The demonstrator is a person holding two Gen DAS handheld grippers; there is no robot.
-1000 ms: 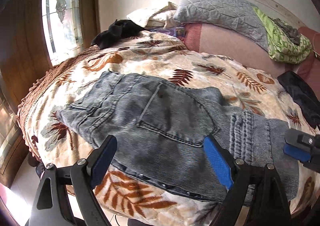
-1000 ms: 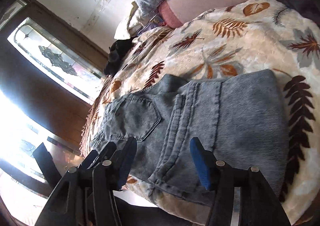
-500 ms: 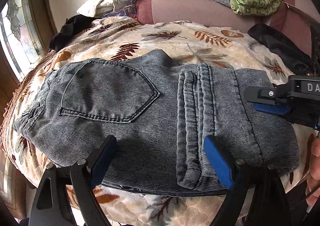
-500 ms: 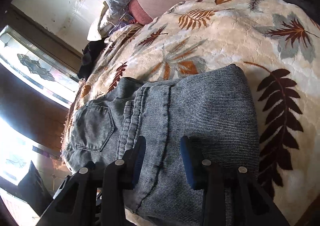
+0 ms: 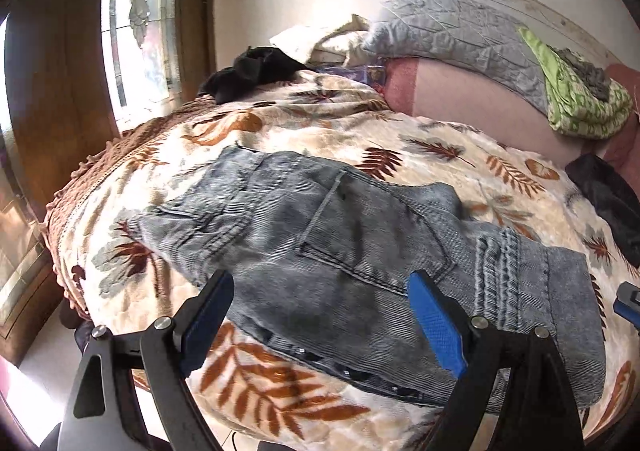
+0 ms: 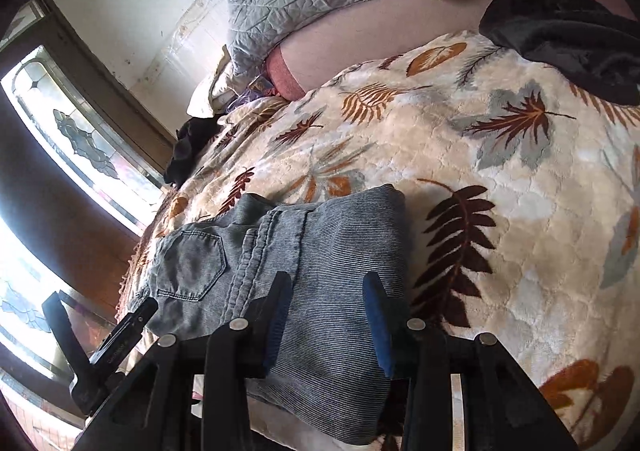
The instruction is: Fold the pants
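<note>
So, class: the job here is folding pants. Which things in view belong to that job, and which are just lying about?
Belongs to the job:
- grey jeans, lying part-folded on the leaf-print blanket
- left gripper, jaws wide apart
- right gripper, over the jeans

Just lying about:
- black garment near the window
- grey quilted pillow
- green patterned cloth
- dark cloth

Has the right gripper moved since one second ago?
Yes. The right gripper has shifted rightward over the pants, toward the dark fern leaf on the blanket. Its jaws have just been closing, with nothing pinched between them.
</note>
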